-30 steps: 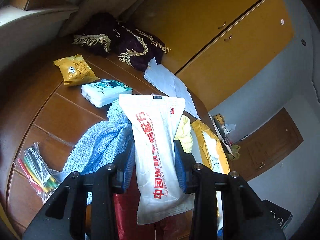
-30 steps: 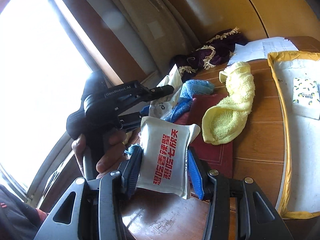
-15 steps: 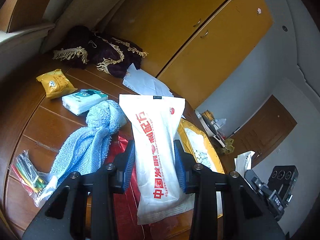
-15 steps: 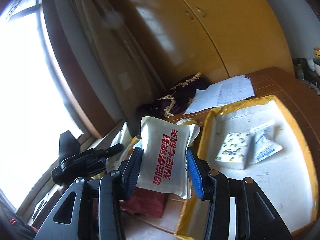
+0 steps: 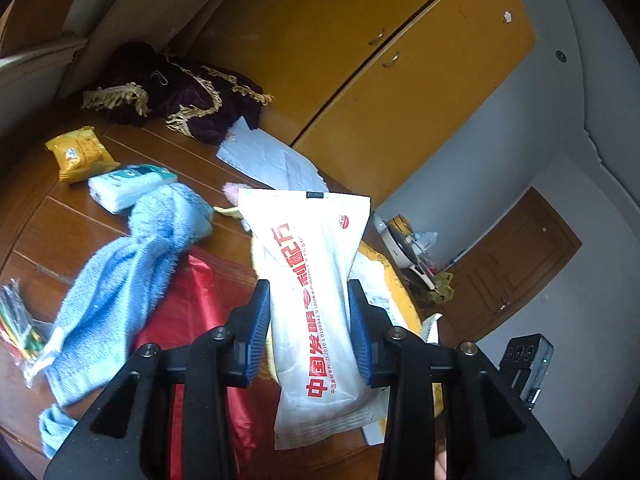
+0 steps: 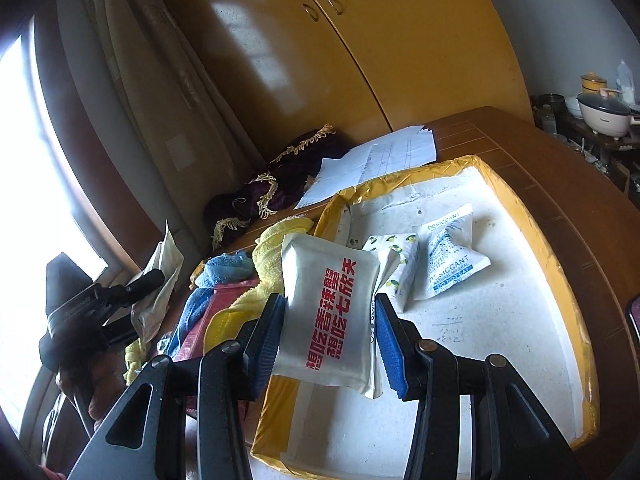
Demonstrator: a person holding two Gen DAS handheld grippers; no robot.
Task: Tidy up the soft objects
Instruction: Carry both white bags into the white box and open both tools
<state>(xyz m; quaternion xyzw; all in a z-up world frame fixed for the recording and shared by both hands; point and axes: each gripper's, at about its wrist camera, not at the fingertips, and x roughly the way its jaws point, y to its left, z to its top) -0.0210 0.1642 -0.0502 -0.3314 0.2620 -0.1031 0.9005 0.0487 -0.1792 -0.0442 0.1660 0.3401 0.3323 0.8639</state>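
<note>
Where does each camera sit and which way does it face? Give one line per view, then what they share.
Left wrist: sits on the left tool, looking along its fingers over the wooden table toward the yellow cupboards; its own fingers clamp a long white packet.
Right wrist: sits on the right tool, looking over the yellow-rimmed tray; its fingers clamp a white pouch, and a hand holding the left tool shows at left.
Shared: blue towel, fringed dark cloth, papers, cupboards.

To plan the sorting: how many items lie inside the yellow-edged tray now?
2: a lemon-print packet in the tray and a desiccant sachet to its right. The right gripper's white pouch may hide more.
</note>
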